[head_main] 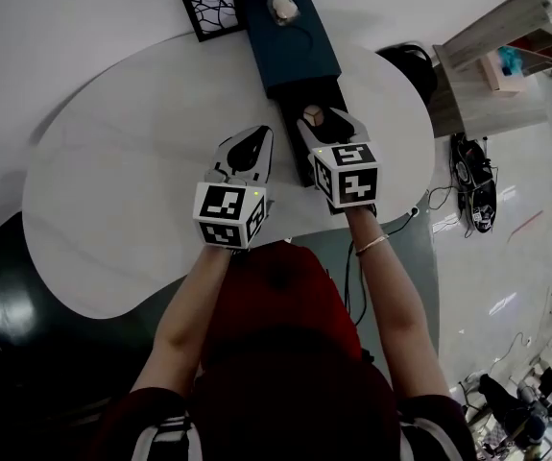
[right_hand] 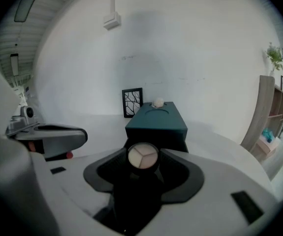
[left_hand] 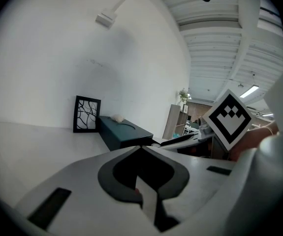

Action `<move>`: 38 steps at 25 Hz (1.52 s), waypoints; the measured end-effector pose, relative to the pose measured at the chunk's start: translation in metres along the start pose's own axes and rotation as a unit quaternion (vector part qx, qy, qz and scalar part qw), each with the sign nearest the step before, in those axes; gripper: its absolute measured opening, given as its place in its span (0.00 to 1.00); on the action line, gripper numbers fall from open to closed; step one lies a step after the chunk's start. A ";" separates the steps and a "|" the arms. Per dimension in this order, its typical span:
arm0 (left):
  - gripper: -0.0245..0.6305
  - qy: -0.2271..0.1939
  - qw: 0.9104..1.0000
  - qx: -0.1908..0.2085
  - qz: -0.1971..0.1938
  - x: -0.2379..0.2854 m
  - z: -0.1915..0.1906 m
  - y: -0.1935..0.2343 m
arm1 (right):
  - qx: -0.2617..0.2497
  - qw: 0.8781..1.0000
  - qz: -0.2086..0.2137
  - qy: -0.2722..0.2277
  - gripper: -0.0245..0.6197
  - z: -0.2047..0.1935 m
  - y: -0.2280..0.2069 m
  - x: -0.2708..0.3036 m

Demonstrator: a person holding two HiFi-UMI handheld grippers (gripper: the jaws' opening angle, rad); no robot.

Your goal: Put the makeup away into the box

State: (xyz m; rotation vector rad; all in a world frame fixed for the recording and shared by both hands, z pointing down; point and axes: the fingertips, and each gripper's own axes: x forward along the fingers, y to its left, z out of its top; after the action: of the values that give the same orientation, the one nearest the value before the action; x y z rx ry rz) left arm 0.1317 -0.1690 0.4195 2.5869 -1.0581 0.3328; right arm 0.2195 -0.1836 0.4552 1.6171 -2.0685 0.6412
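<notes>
**No readable text in this one**

Can't find any words, numbers or brand names. Closest thing is the black-and-white square marker patterns on the cube [head_main: 228, 215] of the left gripper [head_main: 247, 150] and the cube [head_main: 347, 174] of the right gripper [head_main: 325, 123], both just near-side of the box [head_main: 290, 36].

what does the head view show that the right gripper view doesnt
Only the head view: the person's forearms, a thin bracelet and the floor. Only the right gripper view: a small white box high on the wall and a small red item in the left gripper. Both: the dark teal rectangular box, the black patterned frame, and the right gripper shut on a round three-part compact.
</notes>
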 end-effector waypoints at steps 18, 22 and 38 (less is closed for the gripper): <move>0.07 0.012 1.000 -0.024 -0.006 0.026 -0.008 0.031 | -0.020 0.999 -0.014 0.043 0.38 0.004 -0.007 0.047; 0.07 0.015 0.999 -0.028 -0.006 0.028 -0.008 0.035 | -0.024 0.998 -0.017 0.051 0.38 0.003 -0.007 0.053; 0.07 0.026 0.999 -0.035 -0.010 0.034 -0.015 0.041 | -0.025 0.997 -0.021 0.067 0.38 -0.003 -0.007 0.066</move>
State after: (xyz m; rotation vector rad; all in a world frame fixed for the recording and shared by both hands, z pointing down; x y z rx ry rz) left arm 0.1252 -0.2128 0.4530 2.5118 -1.0071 0.3496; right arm 0.2118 -0.2341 0.4969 1.5429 -1.9340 0.6589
